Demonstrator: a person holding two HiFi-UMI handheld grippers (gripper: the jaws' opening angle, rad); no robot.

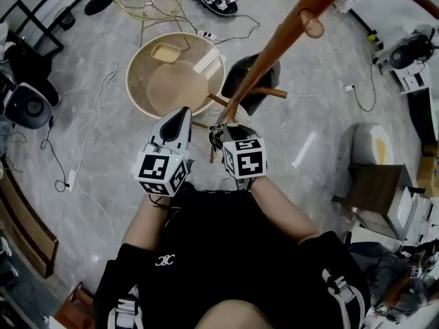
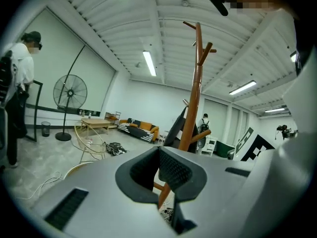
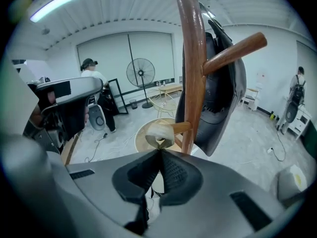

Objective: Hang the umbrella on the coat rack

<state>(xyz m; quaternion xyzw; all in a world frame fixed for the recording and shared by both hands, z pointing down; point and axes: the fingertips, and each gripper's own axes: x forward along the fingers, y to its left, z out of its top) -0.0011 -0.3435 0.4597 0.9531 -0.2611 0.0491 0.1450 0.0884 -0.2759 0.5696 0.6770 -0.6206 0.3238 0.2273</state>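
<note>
Head camera is looking steeply down at the floor [image 1: 103, 204] from above. Each gripper camera is looking out along its own jaws. All three are sharing the coat rack [image 1: 274, 46] — right one sitting closest.

Glossy wooden coat rack [image 3: 190, 58], dark matt cloth umbrella [image 3: 225, 93], polished stone floor [image 1: 315, 108]

A round beige table [image 1: 140, 105] stands on the grey floor [image 1: 302, 115], a standing fan [image 2: 70, 93] and sofa [image 2: 138, 128] farther off

No text, label or number can be read anywhere.
</note>
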